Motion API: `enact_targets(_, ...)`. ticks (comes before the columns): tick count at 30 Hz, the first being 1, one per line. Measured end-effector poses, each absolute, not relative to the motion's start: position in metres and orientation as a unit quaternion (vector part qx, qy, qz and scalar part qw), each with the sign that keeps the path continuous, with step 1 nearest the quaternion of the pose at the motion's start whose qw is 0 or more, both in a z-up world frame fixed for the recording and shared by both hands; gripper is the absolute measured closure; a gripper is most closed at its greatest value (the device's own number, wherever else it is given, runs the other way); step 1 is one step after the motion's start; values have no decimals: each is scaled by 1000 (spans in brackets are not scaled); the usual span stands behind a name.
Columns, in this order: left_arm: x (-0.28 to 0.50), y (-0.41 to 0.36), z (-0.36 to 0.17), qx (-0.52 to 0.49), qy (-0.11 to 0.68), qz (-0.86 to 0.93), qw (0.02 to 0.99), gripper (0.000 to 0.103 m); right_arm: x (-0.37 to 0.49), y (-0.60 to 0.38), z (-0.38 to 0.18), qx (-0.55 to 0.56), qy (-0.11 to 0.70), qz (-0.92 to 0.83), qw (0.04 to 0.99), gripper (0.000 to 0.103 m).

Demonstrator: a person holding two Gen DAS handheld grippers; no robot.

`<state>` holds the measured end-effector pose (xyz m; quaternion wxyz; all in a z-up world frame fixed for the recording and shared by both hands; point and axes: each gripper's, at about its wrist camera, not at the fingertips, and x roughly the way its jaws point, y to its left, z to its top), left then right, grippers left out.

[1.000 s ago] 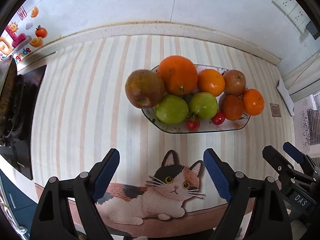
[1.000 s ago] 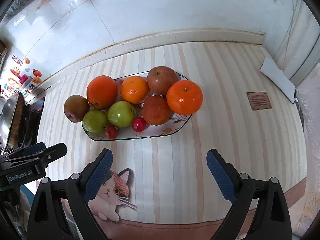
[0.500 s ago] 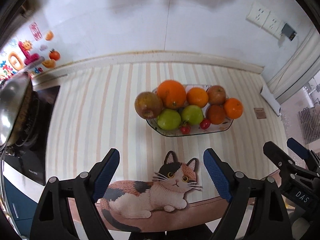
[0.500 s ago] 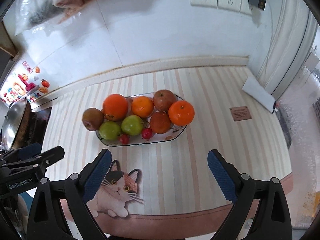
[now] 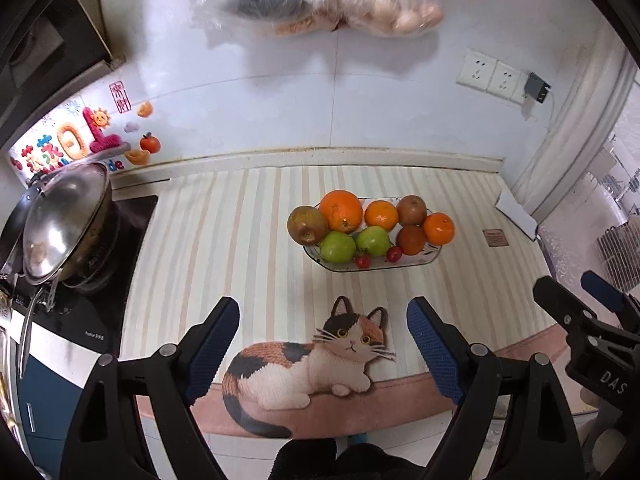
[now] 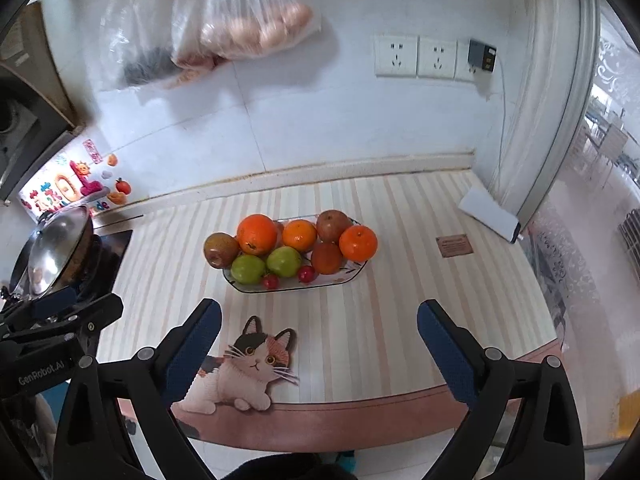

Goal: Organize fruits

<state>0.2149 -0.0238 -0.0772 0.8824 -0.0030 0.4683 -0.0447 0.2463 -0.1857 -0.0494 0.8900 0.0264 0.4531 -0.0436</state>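
Note:
A glass plate [image 5: 430,257] [image 6: 352,275] on the striped counter mat holds a pile of fruit: a big orange [image 5: 341,211] [image 6: 257,234], smaller oranges [image 5: 439,228] [image 6: 358,243], brownish apples [image 5: 307,225] [image 6: 221,249], two green apples [image 5: 338,247] [image 6: 248,269] and small red fruits [image 5: 363,261] [image 6: 271,281]. My left gripper [image 5: 323,344] is open and empty, well back from the plate near the counter's front edge. My right gripper [image 6: 319,344] is open and empty too, equally far back. Each gripper shows at the edge of the other's view.
A cat picture [image 5: 308,364] [image 6: 240,368] lies on the mat's front edge. A lidded wok [image 5: 64,232] [image 6: 56,252] sits on the stove at the left. Plastic bags [image 6: 240,20] hang on the wall. A white block [image 6: 488,214] lies at the right.
Both grippers have pulled back and up from the plate, so the fruit looks smaller and the wall, bags and wok have come into view. Both stay open.

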Motion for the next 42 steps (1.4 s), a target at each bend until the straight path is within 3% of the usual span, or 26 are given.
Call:
enact_targets(21, 82, -24, -17, -28, 401, 15, 916, 17, 118, -178, 43, -9, 387, 12, 922, 2)
enact_targets(42, 59, 7, -1, -11, 373, -29, 927, 17, 71, -146, 56, 13, 370, -26, 929, 1)
